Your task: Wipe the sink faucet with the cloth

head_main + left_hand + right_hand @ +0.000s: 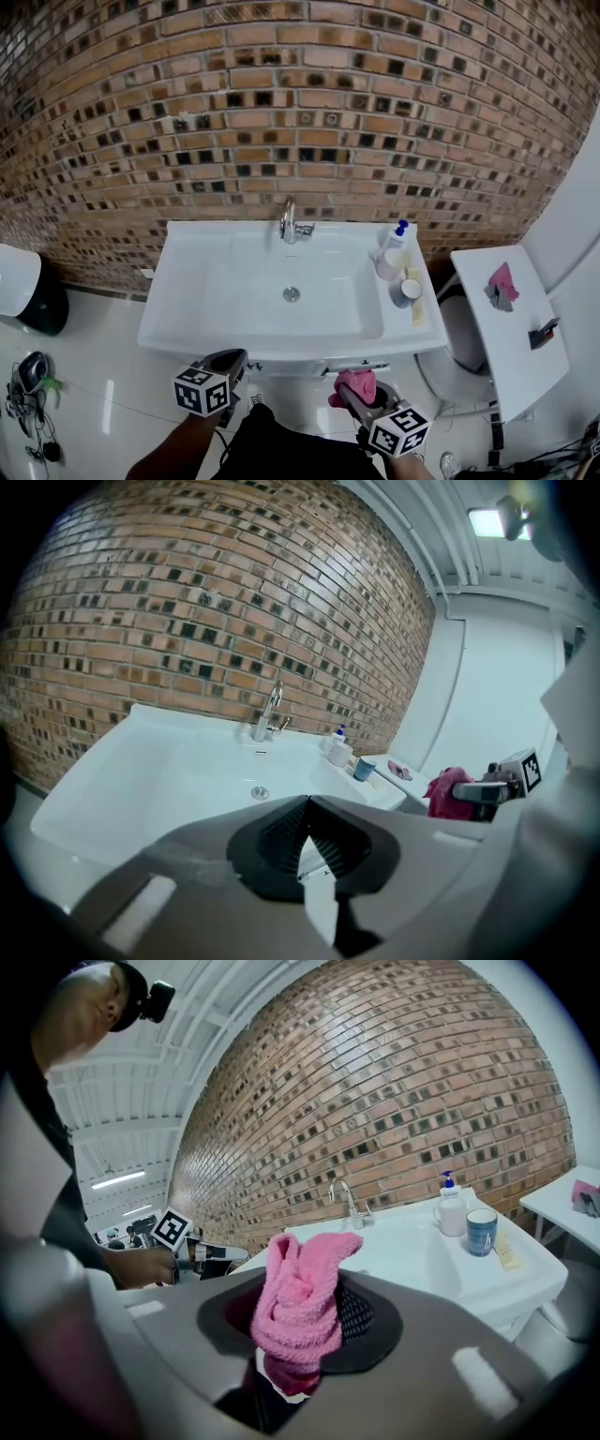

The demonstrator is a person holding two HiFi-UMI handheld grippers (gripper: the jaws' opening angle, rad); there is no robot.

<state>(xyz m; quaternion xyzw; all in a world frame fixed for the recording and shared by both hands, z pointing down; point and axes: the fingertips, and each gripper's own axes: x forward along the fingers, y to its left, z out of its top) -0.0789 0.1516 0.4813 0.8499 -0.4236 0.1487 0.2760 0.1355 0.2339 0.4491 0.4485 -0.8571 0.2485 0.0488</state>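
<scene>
A brick wall [281, 94] fills the upper half of the head view, with a white sink [206, 309] set against it at centre frame.

At the lower right of that view, my right tongs [302, 1340] are clamped on the pink cloth [302, 1288]. It stands bunched up between the jaws, with a loose fold sticking out above them. At the lower left, my left tongs [307, 803] are closed tip to tip with nothing between them. Both sets of tongs are held short of the sink's near rim, apart from it.

The faucet [290, 223] stands at the middle of the sink's back rim, across the whole basin from both tongs. In the head view it sits above and between them, a little left of the right tongs. Its neck rises upright and its spout curves forward over the basin.

Neither hand looks clearly nearer, but the right one carries the cloth, so I judge the reach is forward and slightly left. A soap bottle [394, 246] and a cup [406, 292] stand on the sink's right ledge, just beside that path.
</scene>
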